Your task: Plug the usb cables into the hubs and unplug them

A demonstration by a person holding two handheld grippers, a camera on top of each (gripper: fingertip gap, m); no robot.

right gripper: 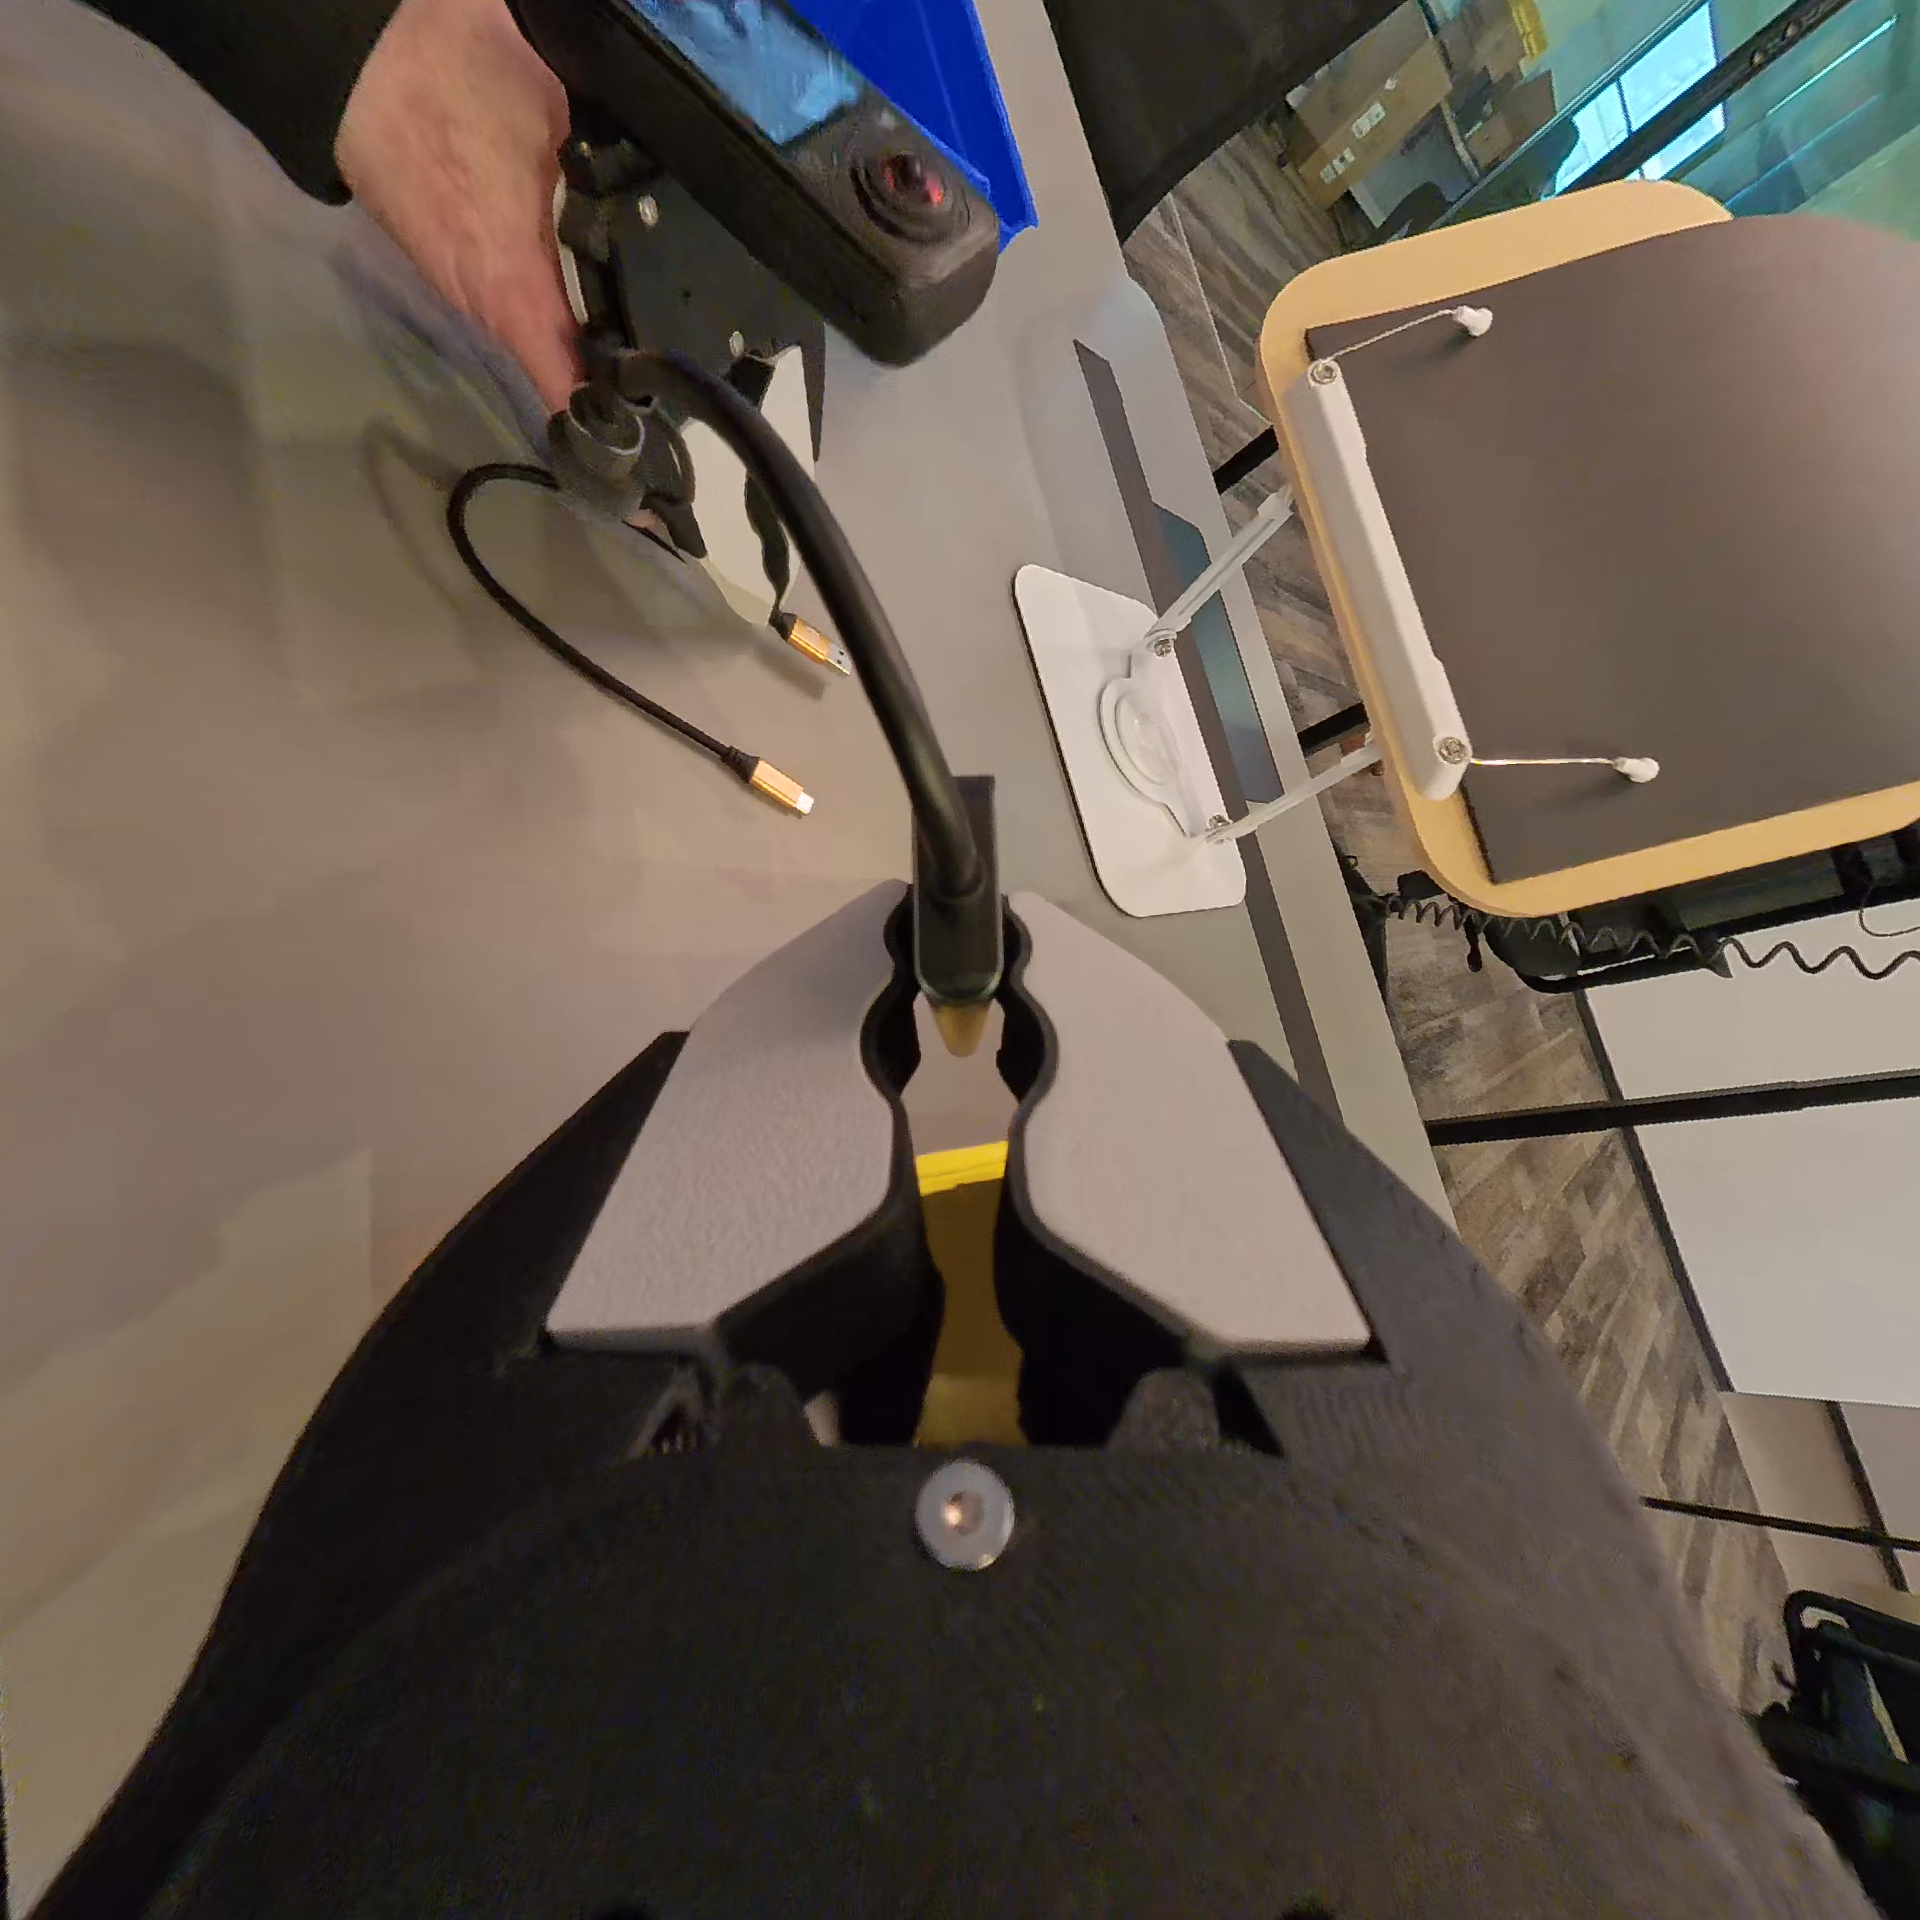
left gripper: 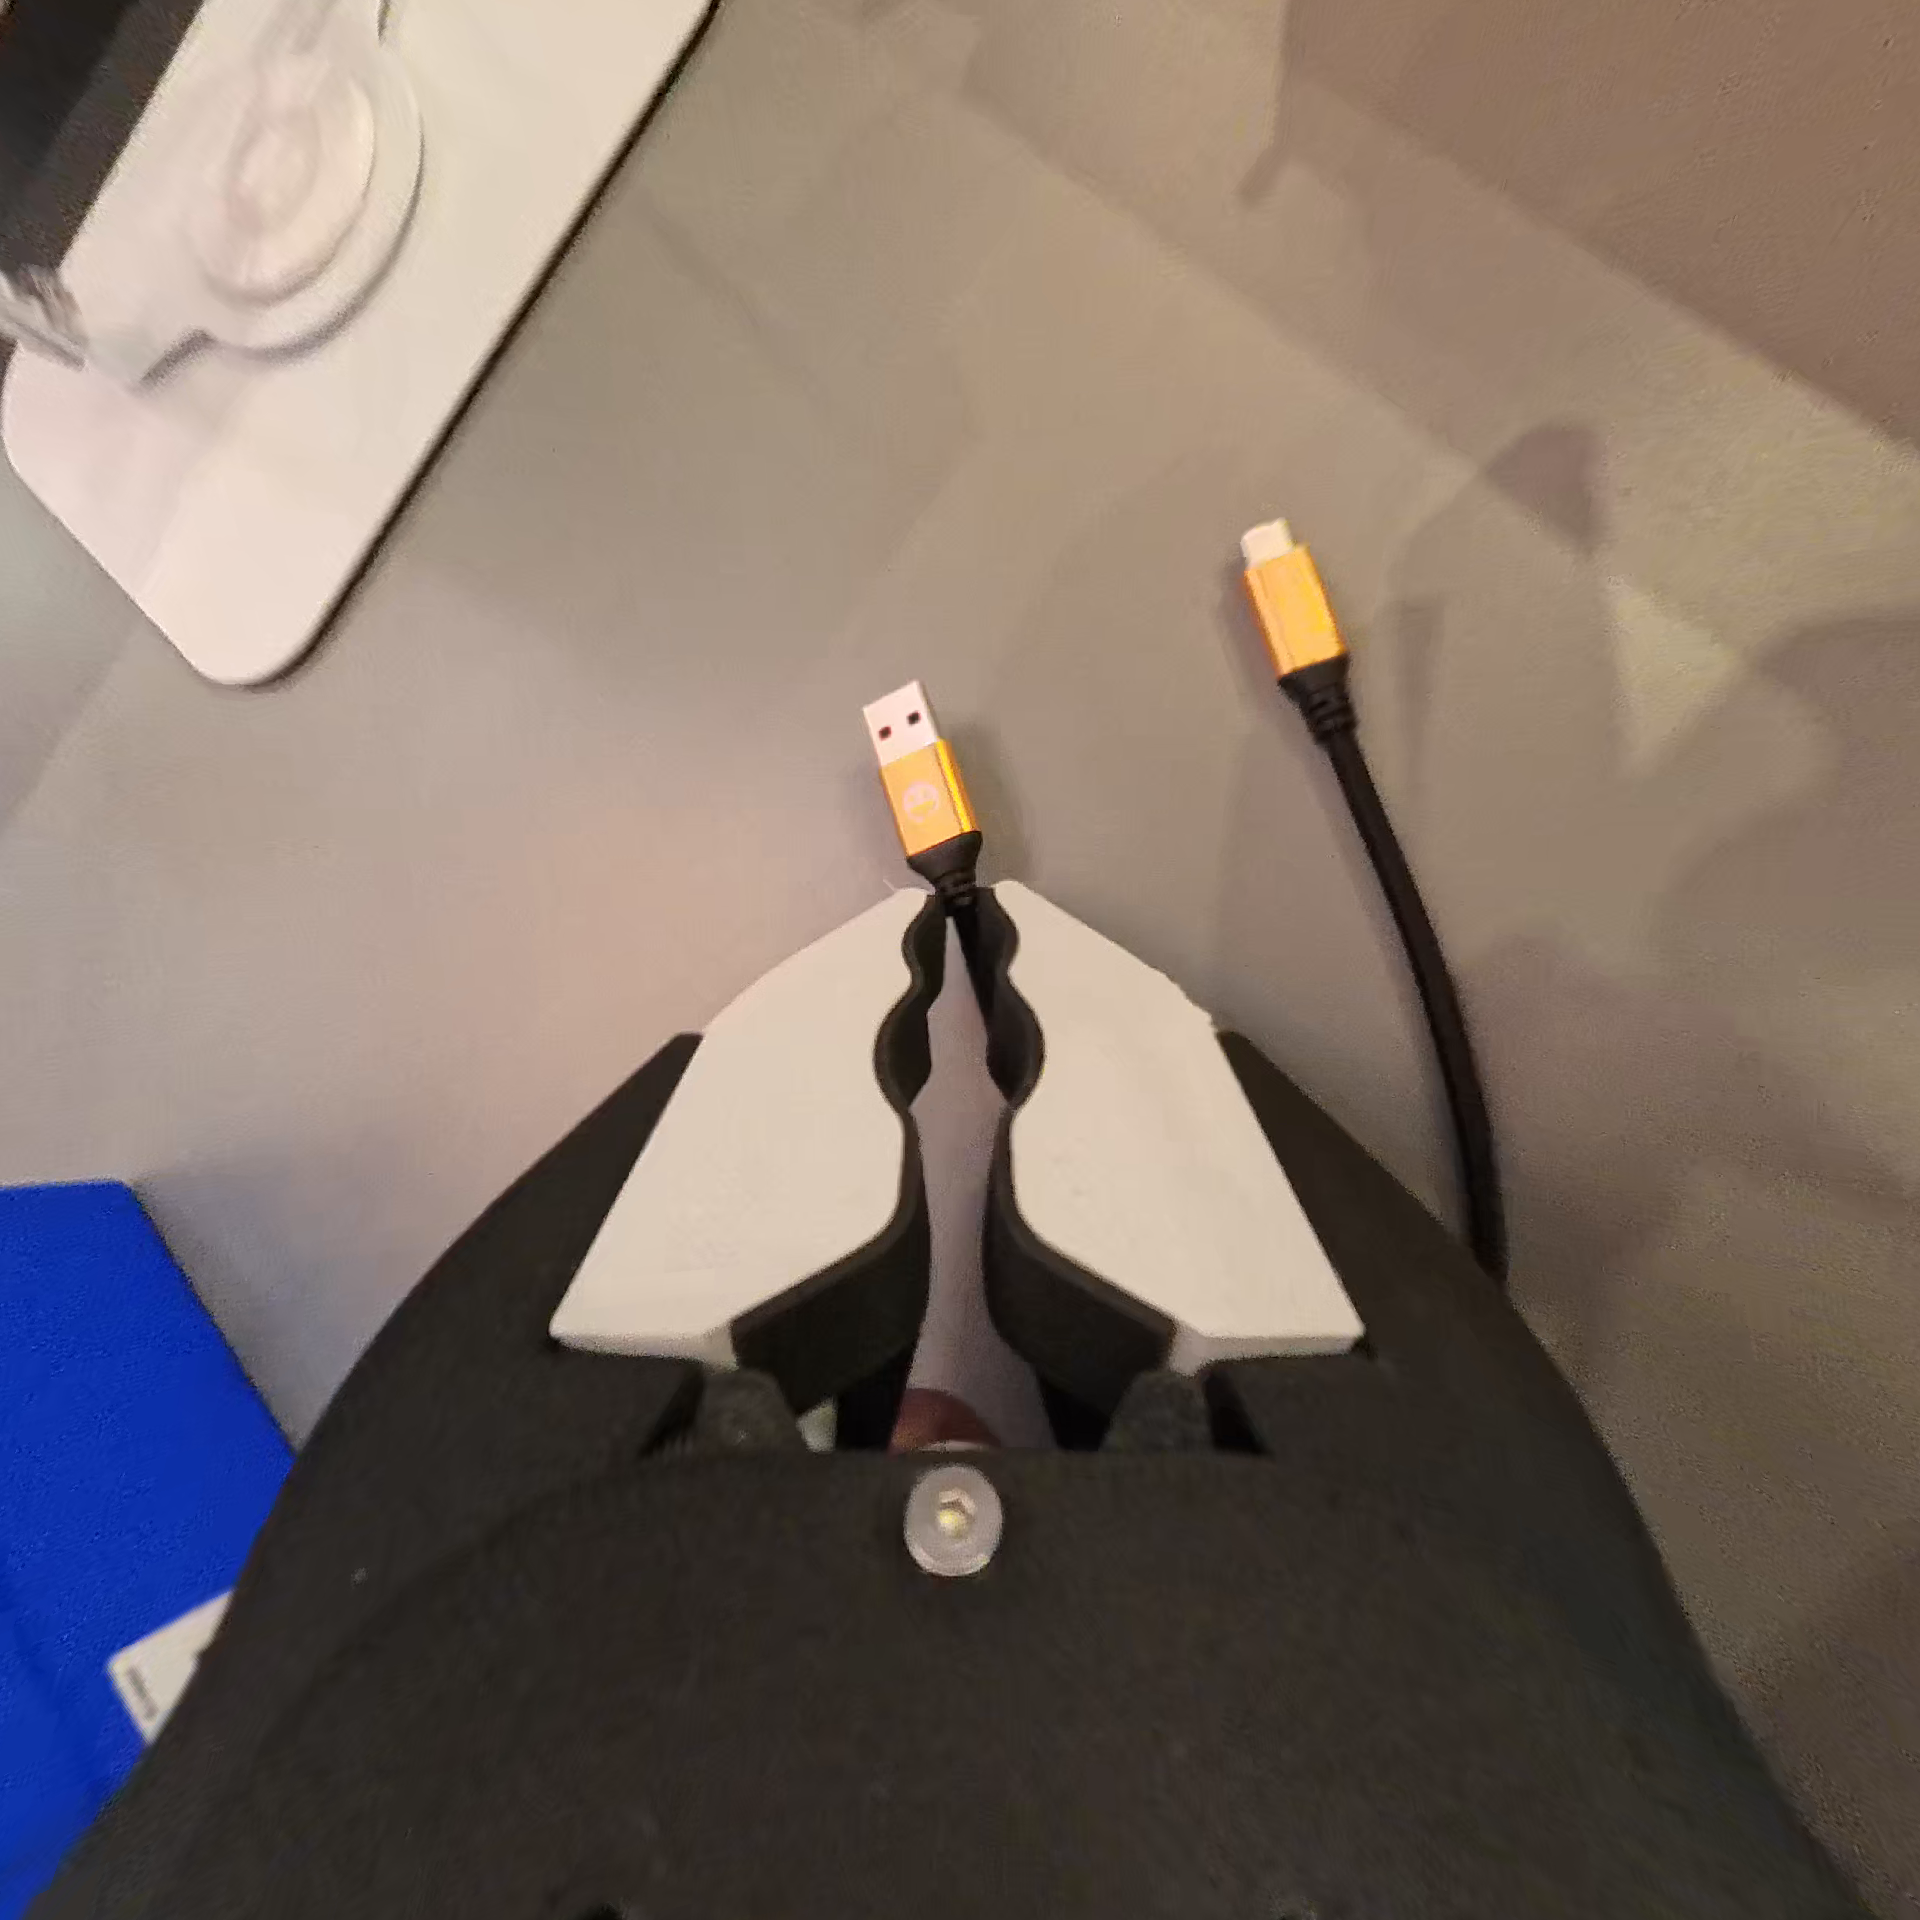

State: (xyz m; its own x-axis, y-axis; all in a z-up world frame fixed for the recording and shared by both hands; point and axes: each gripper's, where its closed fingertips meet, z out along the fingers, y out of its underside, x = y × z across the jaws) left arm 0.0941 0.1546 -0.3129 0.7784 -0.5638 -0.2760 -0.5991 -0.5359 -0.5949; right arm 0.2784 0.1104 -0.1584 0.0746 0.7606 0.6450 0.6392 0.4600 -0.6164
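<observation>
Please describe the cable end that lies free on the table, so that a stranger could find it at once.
On the grey table, look right of the left gripper, which pinches a black braided cable behind its orange plug with a wide flat metal tip. The free orange plug with a small rounded tip lies there ungripped, narrower than its neighbour.

I'm looking at an office or lab: grey surface (right gripper: 260, 935), wood-look floor (right gripper: 1579, 1247), glass partitions (right gripper: 1714, 114) far right, a wood-edged chair (right gripper: 1351, 312) nearby.
</observation>
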